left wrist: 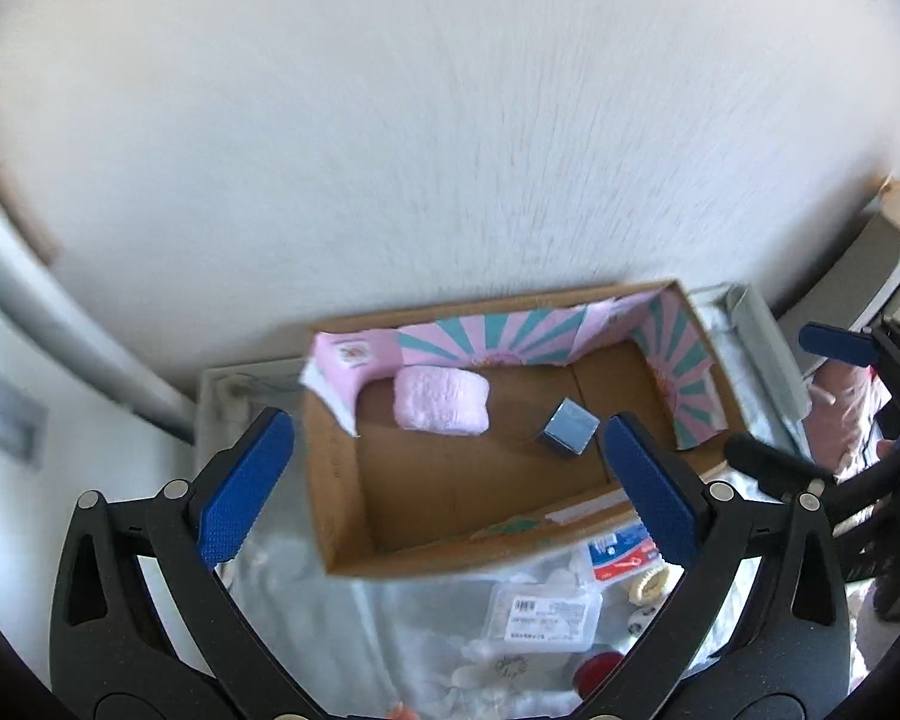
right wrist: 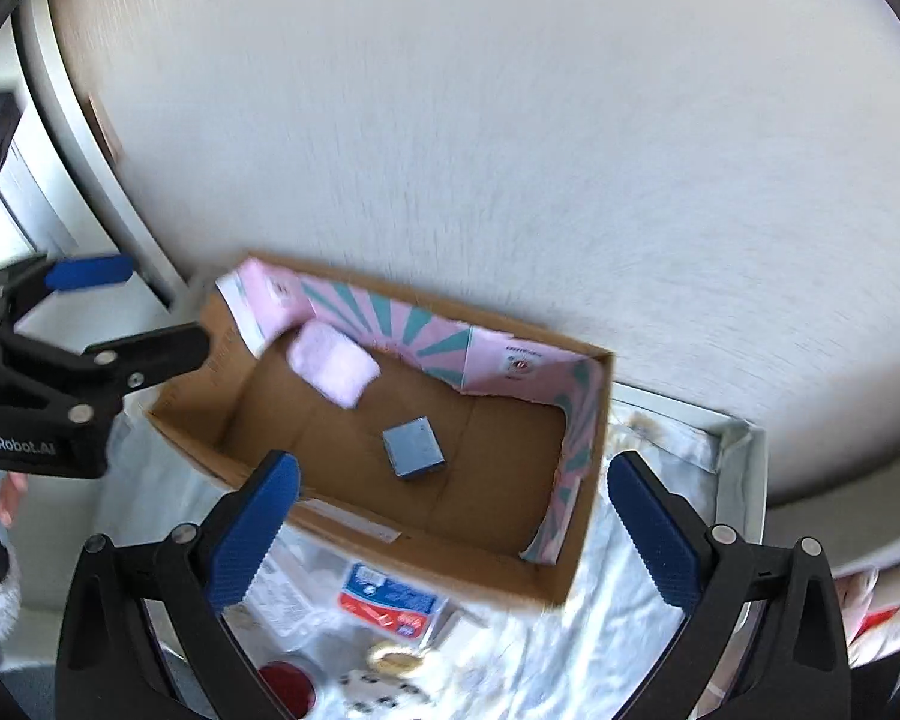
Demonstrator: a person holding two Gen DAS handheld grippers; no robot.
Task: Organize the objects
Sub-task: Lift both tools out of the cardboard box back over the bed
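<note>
With my left gripper (left wrist: 450,474) and right gripper (right wrist: 450,525) both spread wide and empty above the cardboard box (right wrist: 561,585), I risk snagging its loose pink lining on re-entry. Inside, left to right: one pink roll (left wrist: 441,401), one blue cube (left wrist: 572,433). Several loose items wait below; too blurred to count.

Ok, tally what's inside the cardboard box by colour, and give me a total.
Inside the cardboard box:
Pink: 1, the pink soft bundle
Blue-grey: 1, the blue-grey cube
Total: 2
</note>
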